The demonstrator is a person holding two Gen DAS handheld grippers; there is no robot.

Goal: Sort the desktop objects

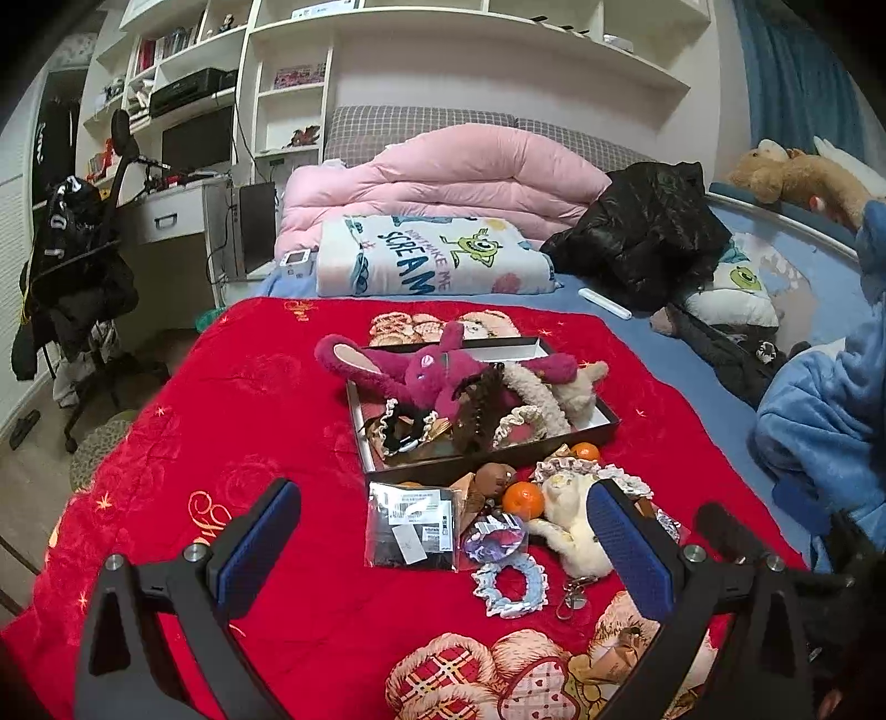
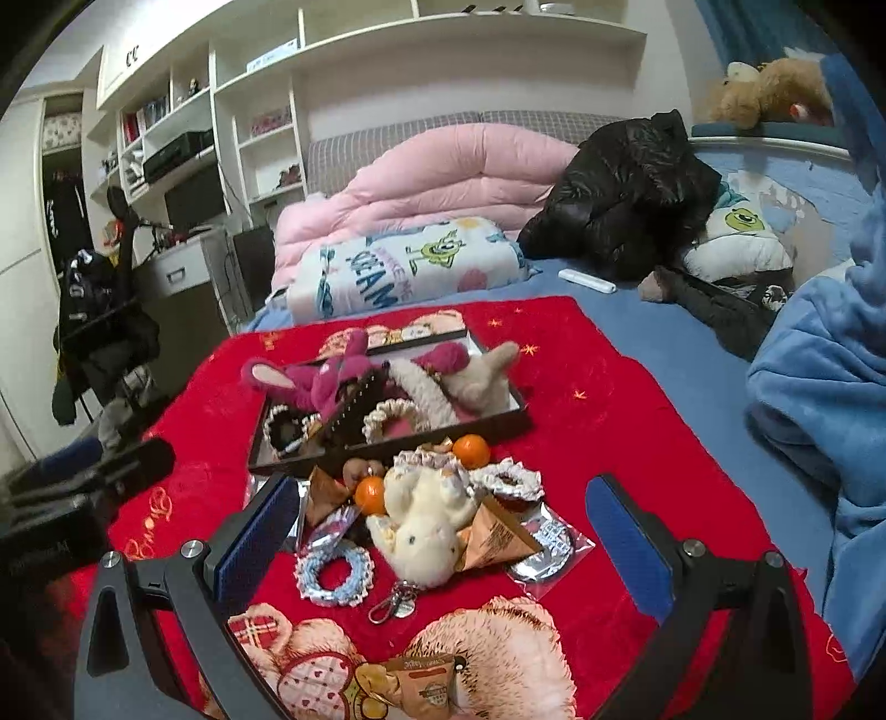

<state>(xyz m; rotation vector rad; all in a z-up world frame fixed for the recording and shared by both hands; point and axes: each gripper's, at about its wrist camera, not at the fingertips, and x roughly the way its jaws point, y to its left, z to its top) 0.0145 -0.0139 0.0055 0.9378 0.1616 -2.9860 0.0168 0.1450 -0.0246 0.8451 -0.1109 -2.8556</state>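
A red blanket (image 1: 266, 387) printed with teddy bears covers the near part of a blue-sheeted bed (image 1: 686, 387), and behind it lie a folded pink duvet (image 1: 454, 171), a cartoon-print blanket (image 1: 432, 257) and a black jacket (image 1: 648, 232), with white wall shelves (image 1: 443, 50) and a desk (image 1: 177, 205) with a chair (image 1: 83, 266) to the left. On the red blanket sits a shallow dark box (image 1: 387, 465) holding a magenta plush rabbit (image 1: 426, 371), scrunchies and a brown hair claw (image 1: 482, 410). Just in front of it is the loose pile: two tangerines (image 2: 370, 494), a cream plush keychain (image 2: 423, 531), a pale blue scrunchie (image 2: 332, 573), a flat black packet (image 1: 412, 526) and foil wrappers (their contents are hard to make out). The left gripper (image 1: 443, 548) and right gripper (image 2: 437, 548) both hover over this pile with jaws spread wide, holding nothing. A blue fleece sleeve (image 2: 819, 387) crowds the right edge of both views.
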